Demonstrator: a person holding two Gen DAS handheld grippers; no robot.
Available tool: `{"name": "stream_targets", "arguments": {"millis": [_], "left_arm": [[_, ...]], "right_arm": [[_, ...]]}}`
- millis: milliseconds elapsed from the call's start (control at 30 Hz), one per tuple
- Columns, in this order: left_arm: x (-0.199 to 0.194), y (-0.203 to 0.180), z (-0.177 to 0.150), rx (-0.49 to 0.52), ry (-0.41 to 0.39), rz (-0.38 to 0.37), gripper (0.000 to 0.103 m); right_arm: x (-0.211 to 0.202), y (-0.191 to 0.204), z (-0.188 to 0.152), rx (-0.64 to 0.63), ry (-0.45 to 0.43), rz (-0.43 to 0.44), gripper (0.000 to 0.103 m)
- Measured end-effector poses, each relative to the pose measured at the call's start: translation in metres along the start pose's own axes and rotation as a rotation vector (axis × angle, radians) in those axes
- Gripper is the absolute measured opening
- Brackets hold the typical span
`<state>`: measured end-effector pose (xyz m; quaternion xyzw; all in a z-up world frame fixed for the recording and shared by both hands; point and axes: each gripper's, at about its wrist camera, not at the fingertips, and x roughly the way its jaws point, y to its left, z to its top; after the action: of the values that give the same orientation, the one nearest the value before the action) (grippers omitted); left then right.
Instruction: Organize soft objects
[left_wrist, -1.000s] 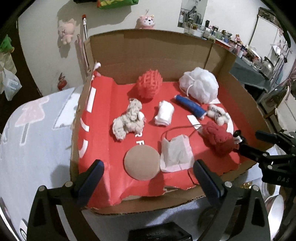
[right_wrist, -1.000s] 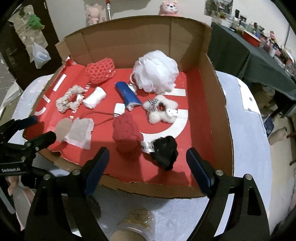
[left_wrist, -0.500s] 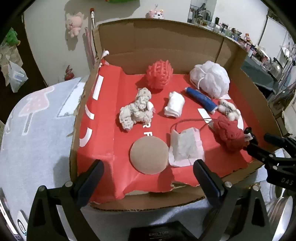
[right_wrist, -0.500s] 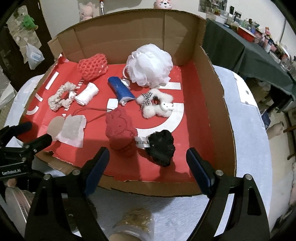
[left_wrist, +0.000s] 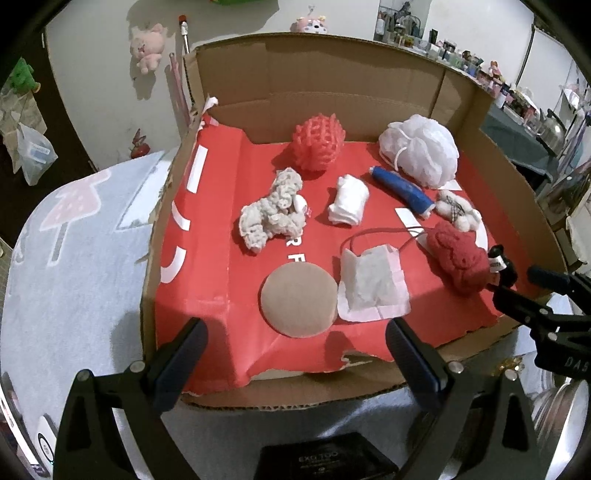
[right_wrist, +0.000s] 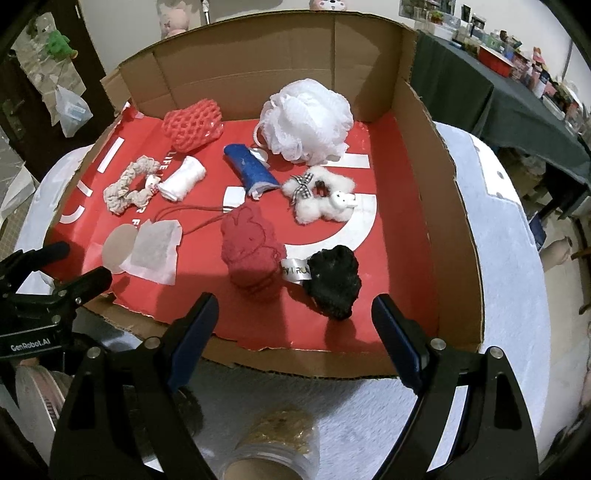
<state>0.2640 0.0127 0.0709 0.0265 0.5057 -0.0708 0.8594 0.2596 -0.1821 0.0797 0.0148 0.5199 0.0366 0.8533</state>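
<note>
Soft toys lie ahead of my wide-open, empty grippers; black fuzzy one (right_wrist: 334, 282) sits nearest right gripper (right_wrist: 291, 332), left gripper (left_wrist: 293, 360) farther.

Table under pale printed cloth (left_wrist: 74, 258) carries cardboard tray (right_wrist: 454, 206) (red-lined); clear jar (right_wrist: 275, 448) at near edge.

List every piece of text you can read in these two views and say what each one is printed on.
"GenRobot.AI": on the black body of the left gripper, seen from the right wrist.
"DAS", cut off: on the right gripper, seen from the left wrist.
"EXO TOO", faint and uncertain: on the black block below the left camera.
"LIFE" and partial "R F": white print on the red box liner.
White tag beside the black fuzzy clump: letters too blurred.
</note>
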Motion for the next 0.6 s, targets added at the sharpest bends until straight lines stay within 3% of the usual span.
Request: {"name": "stream_targets", "arguments": {"millis": [600], "left_arm": [[0.0029, -0.0005, -0.0010, 0.006, -0.001, 0.009, 0.099]], "right_arm": [[0.0006, -0.0019, -0.0017, -0.008, -0.007, -0.017, 0.085]]}}
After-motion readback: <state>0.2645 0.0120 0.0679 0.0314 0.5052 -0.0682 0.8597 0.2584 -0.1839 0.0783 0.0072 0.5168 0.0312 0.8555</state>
